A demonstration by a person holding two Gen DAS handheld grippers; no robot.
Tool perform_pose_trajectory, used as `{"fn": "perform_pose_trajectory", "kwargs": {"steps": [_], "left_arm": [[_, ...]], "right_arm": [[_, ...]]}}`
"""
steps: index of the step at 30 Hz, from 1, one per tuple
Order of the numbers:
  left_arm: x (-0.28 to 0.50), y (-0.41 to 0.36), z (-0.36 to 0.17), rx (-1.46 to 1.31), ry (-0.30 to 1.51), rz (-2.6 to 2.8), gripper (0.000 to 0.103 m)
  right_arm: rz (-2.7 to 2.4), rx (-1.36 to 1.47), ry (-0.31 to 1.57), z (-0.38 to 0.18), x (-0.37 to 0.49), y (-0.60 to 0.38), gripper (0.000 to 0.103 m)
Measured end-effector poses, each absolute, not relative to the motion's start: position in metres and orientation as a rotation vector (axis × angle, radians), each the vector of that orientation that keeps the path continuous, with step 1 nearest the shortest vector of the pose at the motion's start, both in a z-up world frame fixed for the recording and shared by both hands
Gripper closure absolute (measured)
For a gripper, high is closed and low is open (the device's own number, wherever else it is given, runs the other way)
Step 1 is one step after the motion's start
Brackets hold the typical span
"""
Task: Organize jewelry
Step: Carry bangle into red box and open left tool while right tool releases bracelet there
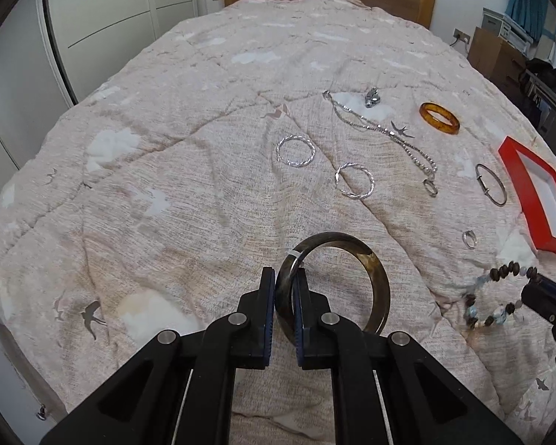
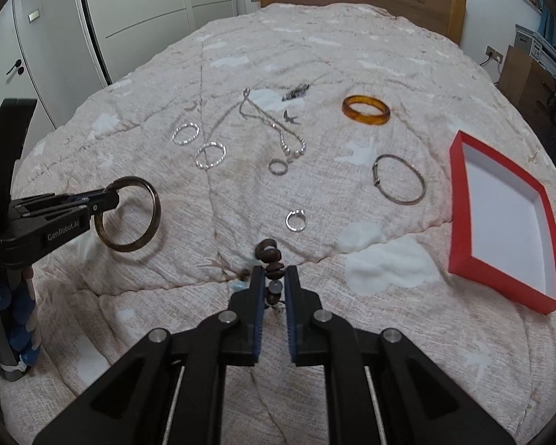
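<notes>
Dark bangle (image 1: 374,278) sits clamped in my left gripper (image 1: 283,285), beaded bracelet (image 2: 271,256) pinched in my right gripper (image 2: 274,278), red tray (image 2: 459,200) at three o'clock.

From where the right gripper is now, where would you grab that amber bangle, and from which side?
Pinch the amber bangle across its near rim, one finger inside the hole and one outside, coming down from above. It lies flat on the bedspread, so the band's wall is probably the only graspable edge, and nothing crowds that side.
</notes>
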State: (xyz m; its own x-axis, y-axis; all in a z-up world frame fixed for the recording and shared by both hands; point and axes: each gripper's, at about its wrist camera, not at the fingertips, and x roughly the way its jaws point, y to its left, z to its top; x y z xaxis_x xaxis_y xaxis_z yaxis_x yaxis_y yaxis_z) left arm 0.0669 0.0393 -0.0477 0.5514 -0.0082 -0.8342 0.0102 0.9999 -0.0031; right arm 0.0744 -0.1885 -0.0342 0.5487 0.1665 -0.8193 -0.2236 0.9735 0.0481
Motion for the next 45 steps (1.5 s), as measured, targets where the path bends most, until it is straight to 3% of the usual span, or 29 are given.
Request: {"fn": "perform_pose_trajectory", "kwargs": {"steps": [12,25,34,45], "left_arm": [[0.062,-0.011,0.008,0.068,0.902,-0.105,0.094],[0.12,-0.186,0.042,0.137,0.864,-0.379,0.094],[0.154,-0.309,-0.017,0.264,0.93,-0.473,0.094],[0.156,-0.334,-0.058,0.355,0.961,-0.471,0.092]], "right_arm": [[0.17,-0.021,0.803,0.024,0.056,-0.231,0.094],[-0.042,0.022,0.718,0.051,0.095,-0.376,0.094],[-0.15,0.052,0.83,-0.006,0.126,-0.456,0.094],[-0.214,0.106,0.917,-0.052,0.114,-0.485,0.093]]}}
